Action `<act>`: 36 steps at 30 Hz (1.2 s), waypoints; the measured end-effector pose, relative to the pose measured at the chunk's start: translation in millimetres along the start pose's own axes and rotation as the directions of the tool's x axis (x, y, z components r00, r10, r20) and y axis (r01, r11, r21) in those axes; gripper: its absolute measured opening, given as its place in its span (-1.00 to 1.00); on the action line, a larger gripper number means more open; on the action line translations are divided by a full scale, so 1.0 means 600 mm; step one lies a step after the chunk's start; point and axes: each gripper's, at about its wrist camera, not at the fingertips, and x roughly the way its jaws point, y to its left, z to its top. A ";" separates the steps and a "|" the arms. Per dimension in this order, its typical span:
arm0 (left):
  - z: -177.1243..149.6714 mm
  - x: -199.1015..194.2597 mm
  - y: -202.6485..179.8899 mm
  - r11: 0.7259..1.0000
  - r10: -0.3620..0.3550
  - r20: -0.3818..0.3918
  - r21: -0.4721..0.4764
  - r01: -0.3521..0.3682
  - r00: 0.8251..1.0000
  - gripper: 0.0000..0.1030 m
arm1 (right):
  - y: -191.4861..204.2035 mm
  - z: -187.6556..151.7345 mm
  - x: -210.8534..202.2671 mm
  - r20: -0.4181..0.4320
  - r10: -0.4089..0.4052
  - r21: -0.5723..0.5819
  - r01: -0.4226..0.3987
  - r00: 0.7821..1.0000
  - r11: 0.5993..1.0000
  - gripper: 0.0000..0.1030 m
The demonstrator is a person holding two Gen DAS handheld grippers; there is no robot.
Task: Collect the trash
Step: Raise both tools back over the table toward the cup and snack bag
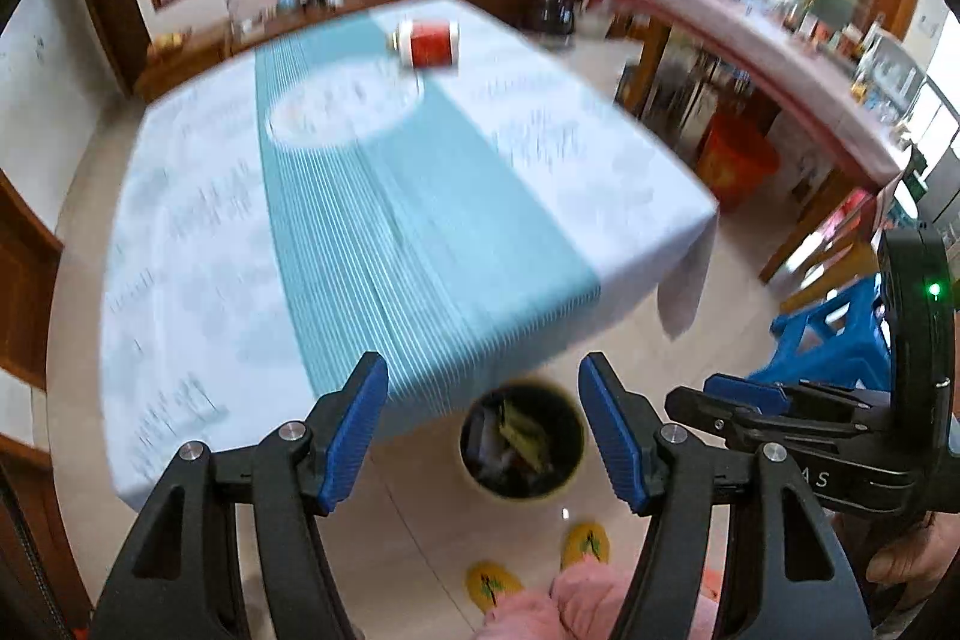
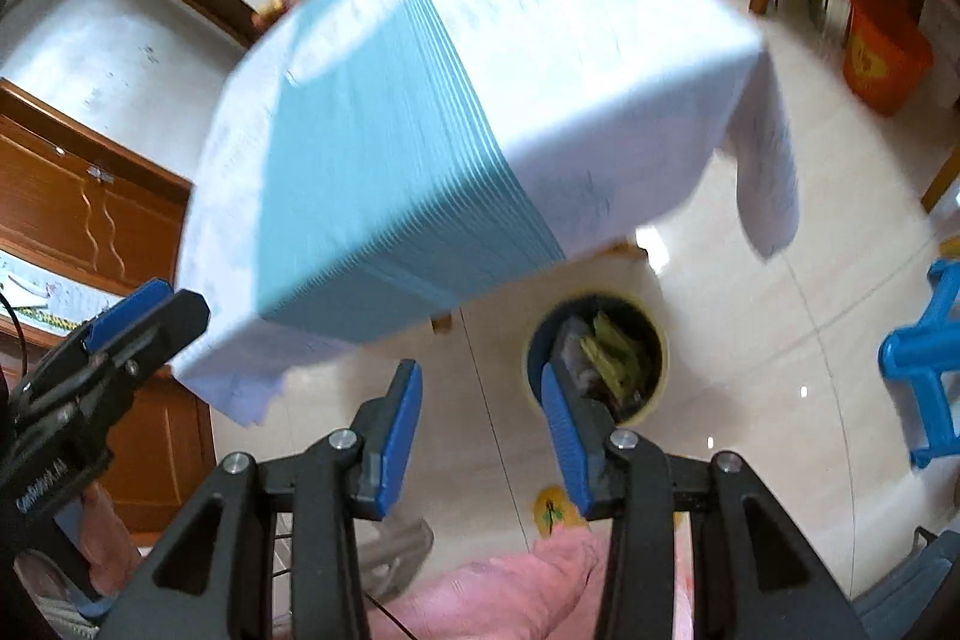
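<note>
The left gripper [image 1: 483, 436] points steeply down over the near edge of the counter [image 1: 198, 244], its blue pads [image 1: 354, 436] spread apart with nothing between them. Through the gap shows the trash bin [image 1: 522, 445] on the tiled floor [image 1: 414, 514], standing just beyond the counter's edge; it holds crumpled wrappers, some yellow-green, though blur keeps the pieces from being told apart. Below it lie two yellow slippers [image 1: 585, 544], partly covered by a pink sleeve or trouser leg [image 1: 576, 598] at the bottom of the frame.

The right gripper [image 2: 480, 436] also tilts steeply down, jaws parted and empty; its right-hand finger [image 2: 570, 448] hides the near left part of the bin's rim. In the left wrist view the right gripper sits at the far right, side-on, with a hand under it cut off by the frame edge.

Both views are smeared by motion. The counter wears a pale cloth with a blue striped runner [image 1: 372, 220], its printed pattern unreadable. At the far end of the runner lies a red can [image 1: 427, 43] on its side, well apart from both grippers. A blue plastic stool [image 2: 924, 364] and an orange bucket [image 2: 882, 58] stand on the floor to the right.
</note>
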 end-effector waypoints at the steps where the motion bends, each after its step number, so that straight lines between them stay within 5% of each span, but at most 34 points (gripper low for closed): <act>1: 0.011 -0.016 0.006 1.000 -0.005 0.025 0.002 0.005 1.000 0.25 | 0.010 0.008 -0.016 0.028 -0.001 -0.005 0.001 1.000 1.000 -0.19; 11: 0.125 -0.111 0.055 0.999 0.046 0.186 0.014 -0.049 0.982 0.25 | 0.108 0.095 -0.114 0.206 -0.004 -0.124 0.030 0.979 0.992 -0.19; 20: 0.212 -0.117 0.105 0.993 0.106 0.227 -0.080 -0.090 0.968 0.30 | 0.172 0.223 -0.152 0.280 0.045 -0.250 0.027 0.959 0.968 -0.19; 30: 0.342 0.015 0.124 0.954 0.227 0.145 -0.231 -0.190 0.963 0.31 | 0.151 0.453 -0.064 0.155 0.116 -0.407 -0.044 0.981 0.913 -0.19; 36: 0.435 0.137 0.124 0.917 0.216 -0.006 -0.341 -0.205 0.976 0.31 | 0.122 0.624 0.040 -0.002 0.128 -0.475 -0.113 0.992 0.873 -0.19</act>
